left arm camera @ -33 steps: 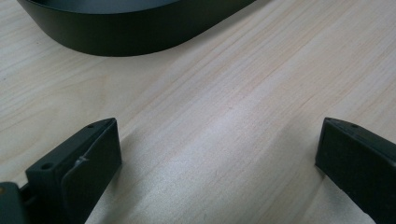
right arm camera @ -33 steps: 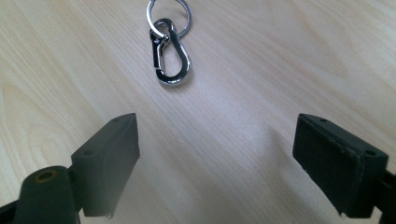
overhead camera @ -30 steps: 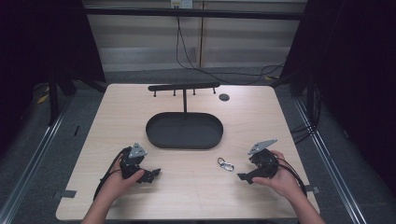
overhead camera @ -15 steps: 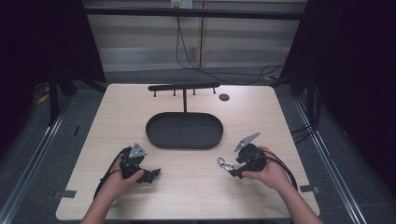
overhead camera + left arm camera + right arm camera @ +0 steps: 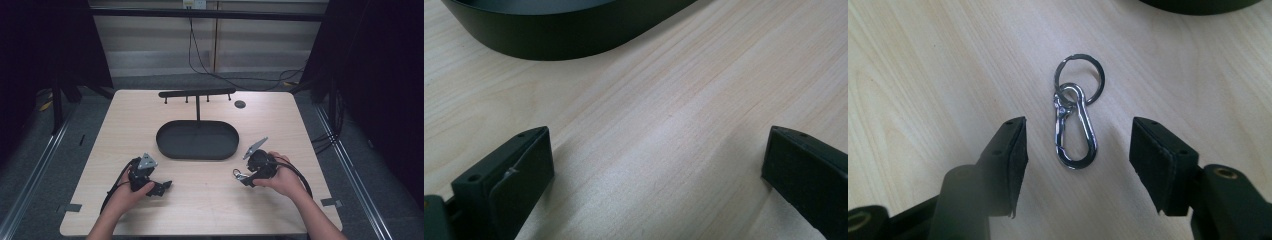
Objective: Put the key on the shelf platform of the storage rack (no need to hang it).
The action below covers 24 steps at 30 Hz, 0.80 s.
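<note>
With its jaws spread wide on either side of the carabiner [image 5: 1076,127], the right gripper [image 5: 1078,150] should stay centred, then close squarely across its flat sides.

left gripper [image 5: 159,188]: black, grey three-cornered plate, black cable | right gripper [image 5: 241,176]: same | jaws: black, blocky, small screw holes | forearms: bare

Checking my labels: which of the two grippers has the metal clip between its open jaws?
The right gripper: the clip lies flat between its jaws, untouched. The left gripper straddles bare table.
</note>
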Each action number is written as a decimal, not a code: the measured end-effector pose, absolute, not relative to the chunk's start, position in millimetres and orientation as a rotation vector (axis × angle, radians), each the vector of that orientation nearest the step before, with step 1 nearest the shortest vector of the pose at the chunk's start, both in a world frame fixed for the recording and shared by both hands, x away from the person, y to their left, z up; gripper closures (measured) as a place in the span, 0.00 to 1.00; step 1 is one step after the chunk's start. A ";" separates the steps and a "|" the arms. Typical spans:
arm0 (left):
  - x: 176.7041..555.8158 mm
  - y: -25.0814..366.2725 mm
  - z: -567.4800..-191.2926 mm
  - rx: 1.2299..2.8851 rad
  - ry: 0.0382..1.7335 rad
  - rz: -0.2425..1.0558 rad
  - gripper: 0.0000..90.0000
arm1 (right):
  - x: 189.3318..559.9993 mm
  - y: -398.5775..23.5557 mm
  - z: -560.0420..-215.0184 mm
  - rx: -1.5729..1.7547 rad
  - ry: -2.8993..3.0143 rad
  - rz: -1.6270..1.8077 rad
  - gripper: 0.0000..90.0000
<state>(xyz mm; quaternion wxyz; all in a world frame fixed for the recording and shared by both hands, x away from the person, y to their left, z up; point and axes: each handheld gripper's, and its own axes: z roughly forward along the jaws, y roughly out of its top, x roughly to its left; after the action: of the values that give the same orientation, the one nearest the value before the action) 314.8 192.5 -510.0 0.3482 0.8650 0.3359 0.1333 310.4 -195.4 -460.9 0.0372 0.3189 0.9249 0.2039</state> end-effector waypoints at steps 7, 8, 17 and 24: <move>314.8 192.5 -510.0 2.242 0.871 0.345 0.00 | 315.7 -189.3 -461.2 0.975 2.867 0.583 0.50; 314.8 192.5 -510.0 2.242 0.871 0.345 0.00 | 315.7 -189.3 -461.2 0.975 2.867 0.583 0.50; 314.8 192.5 -510.0 2.242 0.871 0.345 0.00 | 320.9 -183.6 -461.3 0.988 2.899 0.503 0.55; 314.8 192.5 -510.0 2.242 0.871 0.345 0.00 | 323.6 -178.1 -462.3 0.952 2.926 0.443 0.58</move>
<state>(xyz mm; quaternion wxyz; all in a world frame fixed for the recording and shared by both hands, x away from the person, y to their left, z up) 314.8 192.5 -510.0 0.3482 0.8650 0.3360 0.1331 323.6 -178.1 -462.3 0.0163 0.3062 0.9411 0.1426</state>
